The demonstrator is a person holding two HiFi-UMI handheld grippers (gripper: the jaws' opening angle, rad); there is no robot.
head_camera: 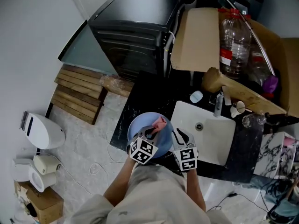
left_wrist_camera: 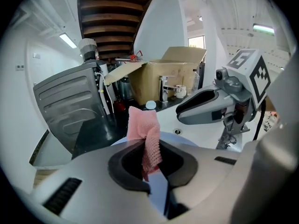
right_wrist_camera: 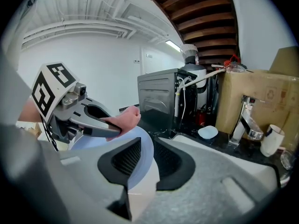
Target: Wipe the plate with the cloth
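Note:
In the head view a pale blue plate [head_camera: 138, 125] is over the black counter's front edge, left of the sink. A pink cloth [head_camera: 160, 122] lies against its top. My left gripper [head_camera: 152, 133] is shut on the cloth [left_wrist_camera: 142, 125], which hangs down between its jaws [left_wrist_camera: 152, 160] above the plate [left_wrist_camera: 160, 185]. My right gripper [head_camera: 179, 136] grips the plate's right rim. In the right gripper view the rim [right_wrist_camera: 96, 142] runs between that gripper's [right_wrist_camera: 148, 160] pads. The left gripper [right_wrist_camera: 112, 129] presses the cloth [right_wrist_camera: 126, 119] on the plate's face.
A white sink [head_camera: 210, 134] with a tap [head_camera: 217, 104] lies right of the plate. A black oven [head_camera: 135, 27] stands behind on the left. An open cardboard box [head_camera: 201, 36] with bottles [head_camera: 233, 41] is at the back right. A small pale dish [head_camera: 196, 96] and a cup [head_camera: 238, 108] stand by the tap.

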